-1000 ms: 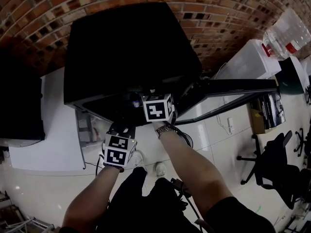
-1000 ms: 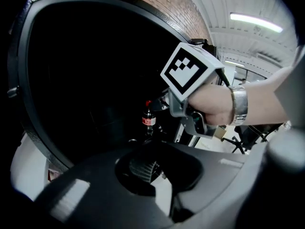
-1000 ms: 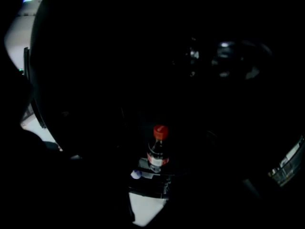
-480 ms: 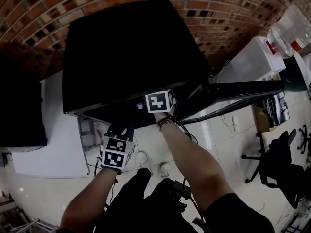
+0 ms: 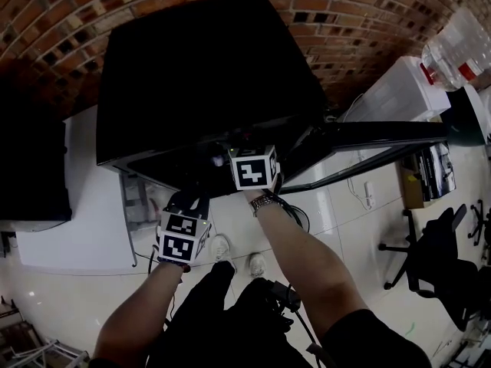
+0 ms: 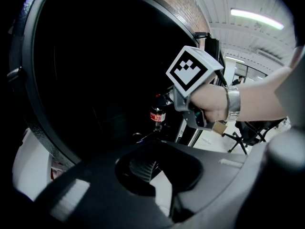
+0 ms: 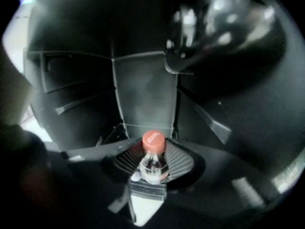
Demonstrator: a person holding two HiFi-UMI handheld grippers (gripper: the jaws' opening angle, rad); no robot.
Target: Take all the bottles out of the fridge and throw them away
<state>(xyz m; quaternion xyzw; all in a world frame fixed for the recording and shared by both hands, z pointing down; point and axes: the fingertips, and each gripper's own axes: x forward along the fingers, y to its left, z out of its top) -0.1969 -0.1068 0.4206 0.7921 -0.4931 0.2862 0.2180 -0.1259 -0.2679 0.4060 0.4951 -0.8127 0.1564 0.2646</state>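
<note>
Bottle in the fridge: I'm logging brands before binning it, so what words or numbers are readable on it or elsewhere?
No text reads clearly.
Bottle cap: white script, too blurred to read.
Bottle label: red with white print, too small to read.
Marker cube: black-and-white squares only, no words.

fridge (image 5: 199, 75): black | bottle (image 7: 153, 163): red cap | wall (image 5: 360, 14): red-brown brick | floor (image 5: 353, 232): white tiles

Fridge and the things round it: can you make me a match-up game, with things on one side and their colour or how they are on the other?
Things:
1 bottle cap
2 fridge door
3 wall
4 floor

Matches:
a swung open
b made of bricks
c red
d pale and shiny

Pairs: 1-c, 2-a, 3-b, 4-d
</note>
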